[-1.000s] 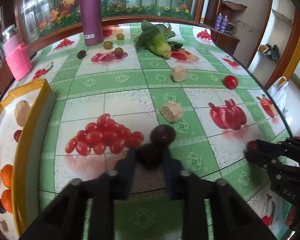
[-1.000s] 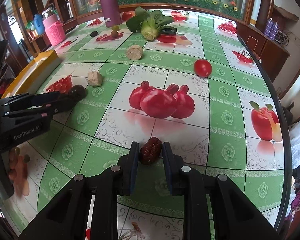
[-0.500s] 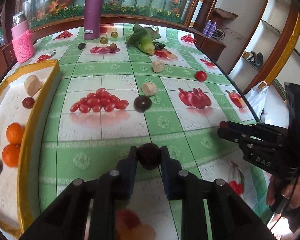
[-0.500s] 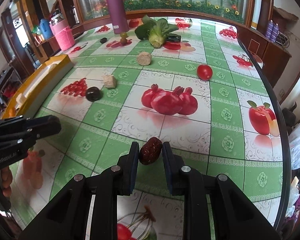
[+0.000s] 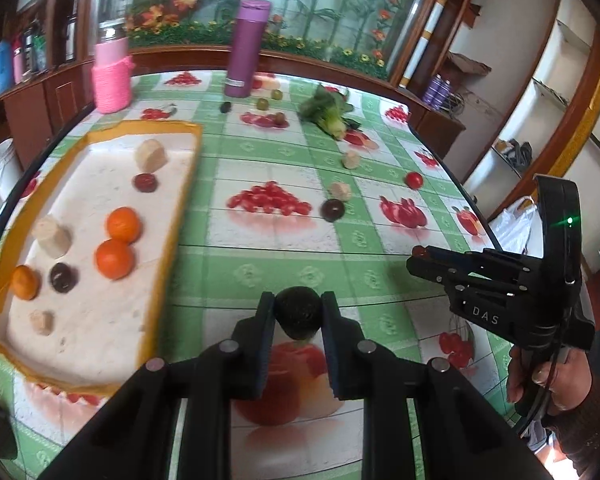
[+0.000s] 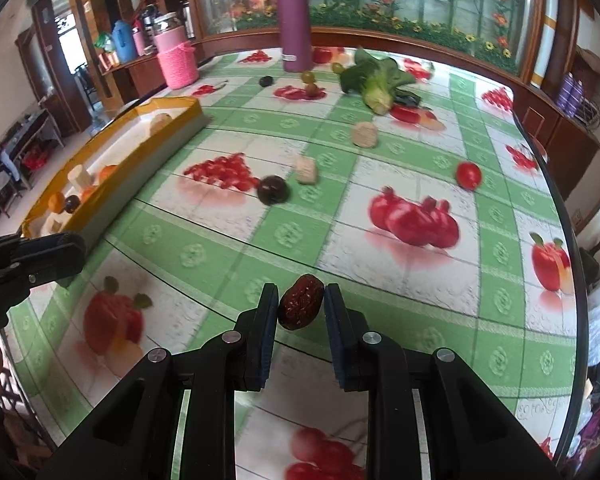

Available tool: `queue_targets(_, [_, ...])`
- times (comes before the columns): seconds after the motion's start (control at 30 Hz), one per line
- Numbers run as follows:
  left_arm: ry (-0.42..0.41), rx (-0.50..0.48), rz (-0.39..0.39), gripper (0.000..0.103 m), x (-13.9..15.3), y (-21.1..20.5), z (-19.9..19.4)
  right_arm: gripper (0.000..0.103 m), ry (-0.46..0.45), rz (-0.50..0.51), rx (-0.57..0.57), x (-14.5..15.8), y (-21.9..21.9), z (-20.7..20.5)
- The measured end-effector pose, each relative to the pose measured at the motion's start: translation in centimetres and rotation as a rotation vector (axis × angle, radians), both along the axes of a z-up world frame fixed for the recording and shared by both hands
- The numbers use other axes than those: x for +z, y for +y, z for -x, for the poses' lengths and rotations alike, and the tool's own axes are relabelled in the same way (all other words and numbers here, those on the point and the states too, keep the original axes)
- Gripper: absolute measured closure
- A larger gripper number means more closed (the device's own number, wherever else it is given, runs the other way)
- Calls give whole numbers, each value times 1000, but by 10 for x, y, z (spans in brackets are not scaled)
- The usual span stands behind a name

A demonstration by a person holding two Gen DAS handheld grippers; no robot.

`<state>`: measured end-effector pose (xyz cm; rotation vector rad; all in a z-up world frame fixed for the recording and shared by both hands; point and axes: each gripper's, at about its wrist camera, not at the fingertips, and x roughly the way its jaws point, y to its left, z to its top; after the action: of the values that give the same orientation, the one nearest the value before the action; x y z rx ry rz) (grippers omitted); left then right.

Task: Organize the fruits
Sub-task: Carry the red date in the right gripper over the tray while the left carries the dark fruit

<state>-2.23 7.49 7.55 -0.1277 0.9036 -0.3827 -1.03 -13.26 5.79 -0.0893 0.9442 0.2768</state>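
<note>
My left gripper (image 5: 298, 314) is shut on a dark round fruit (image 5: 298, 312) and holds it above the table, right of the yellow-rimmed tray (image 5: 180, 216). The tray holds oranges (image 5: 114, 258), dark fruits (image 5: 63, 277) and beige pieces (image 5: 151, 155). My right gripper (image 6: 301, 306) is shut on a wrinkled red date (image 6: 301, 307) above the table; it also shows in the left wrist view (image 5: 420, 258). On the table lie another dark fruit (image 6: 273, 189), a red tomato (image 6: 469, 175) and beige pieces (image 6: 306, 170).
A purple bottle (image 5: 246, 52), a pink knitted jar (image 5: 112, 76), a leafy green vegetable (image 6: 376, 80) and small grapes (image 6: 308, 77) stand at the far end. The tablecloth has printed fruit pictures. The table's edge curves on the right (image 6: 556, 208).
Both grippers have lifted and drawn back toward the near side with their fruits. The left one has swung left, so the tray fills more of its view.
</note>
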Motion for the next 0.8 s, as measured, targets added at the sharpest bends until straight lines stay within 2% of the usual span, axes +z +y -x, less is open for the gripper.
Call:
queue_targets(0.47, [23,234,-49,78,-11,106,-4,80,-23,-60,241,31,128,-37])
queue_targets(0.67, [53,261,-51,78,-24,124,-14,80,-9,-56,306,30,173,-69])
queue_targets(0.8, [69,260,-49,78,-31,125,-21,80,14,-20,329,17,198,-90])
